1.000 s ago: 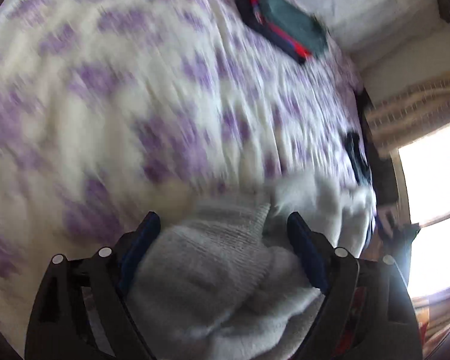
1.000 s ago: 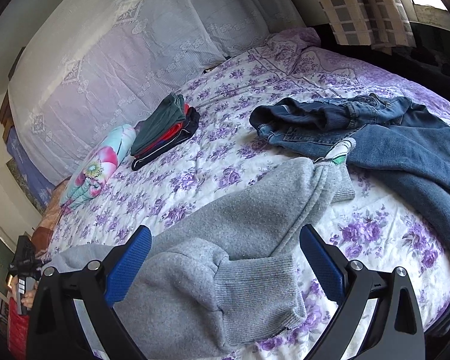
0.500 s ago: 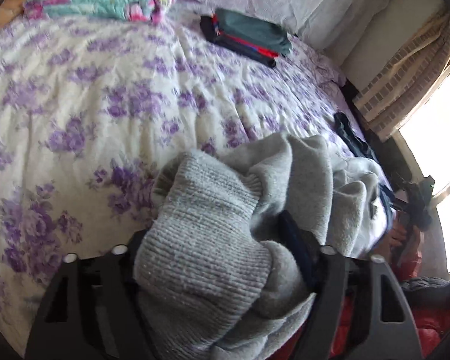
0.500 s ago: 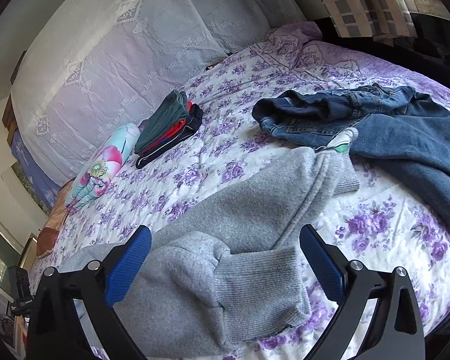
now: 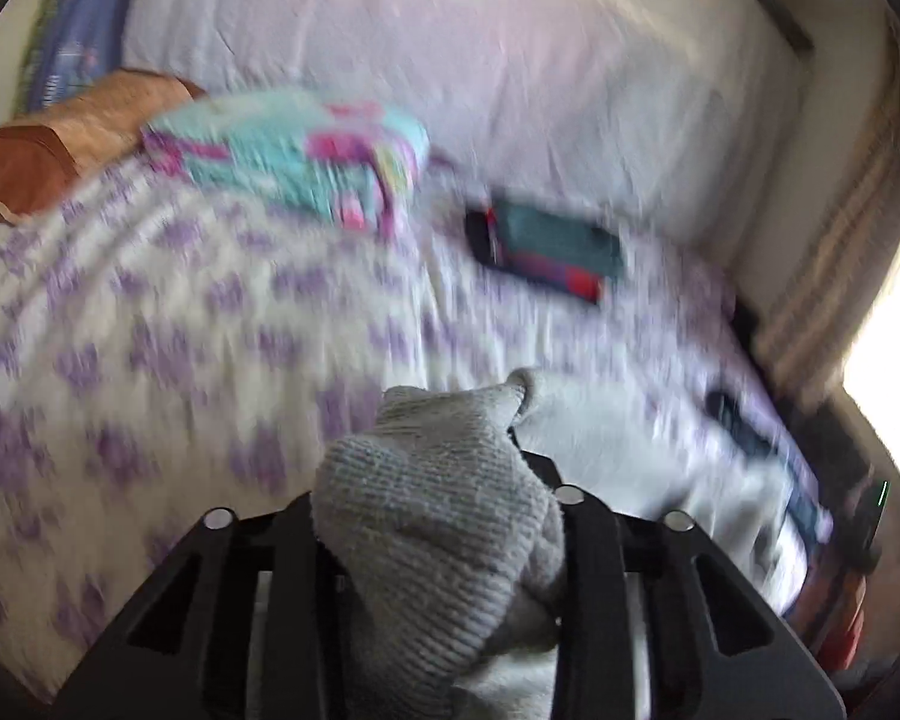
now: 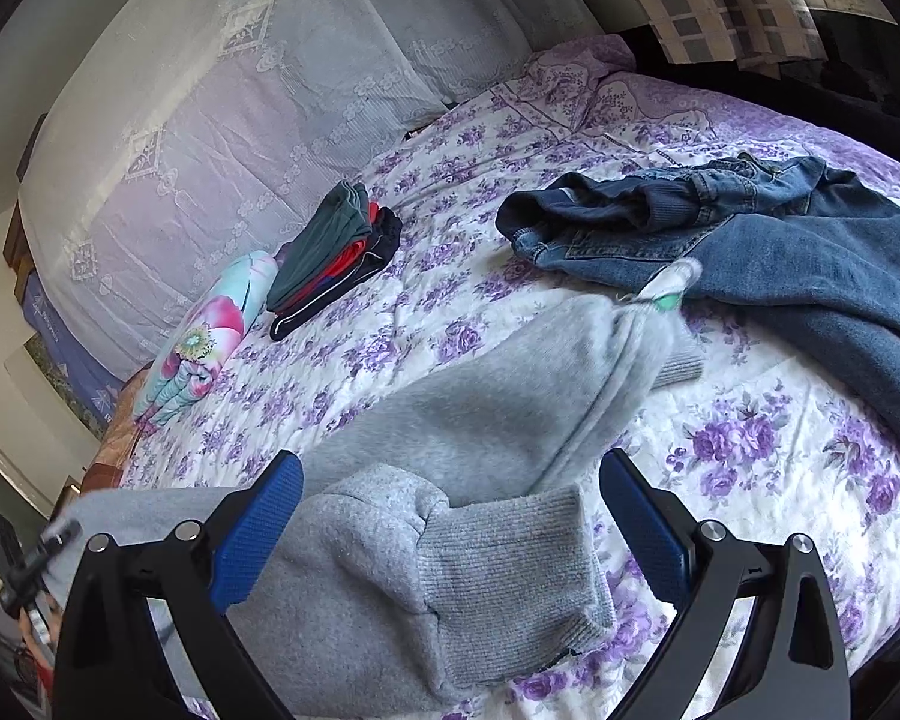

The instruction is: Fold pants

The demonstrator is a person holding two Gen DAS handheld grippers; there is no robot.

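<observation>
1. The left gripper (image 5: 441,516) is clenched on a ribbed cuff of the grey pants (image 5: 438,516). Its jaws have just been closing, and the cuff now bunches up between them, right at the tips.

2. The right gripper (image 6: 450,525) is released. Its blue pads (image 6: 258,531) stand wide apart, with the other grey cuff (image 6: 510,564) lying loose between them, not pinched.

3. The grey pants stretch away from the right gripper across the flowered bedspread (image 6: 750,438). One leg runs ahead and to the right, up to the edge of the jeans. Its far end looks blurred, so it may be moving.

4. The job is only starting, it seems. One cuff is grabbed and one is not. The pants are not flat or neat yet, and no fold shows. The legs likely need to be laid together, then folded over.

5. Past the grey pants, ahead and to the right of the right gripper, lie the blue jeans (image 6: 780,246), all crumpled. They are not folded either.

6. Farther ahead and to the left sits one small pile of folded clothes (image 6: 330,258). Beside it is one rolled-up flowery blanket (image 6: 210,330).

7. Farthest off is the big white pillow cover (image 6: 210,138).

8. Count: two grippers, one pair of grey pants, one pair of jeans, one folded pile, one blanket roll.
</observation>
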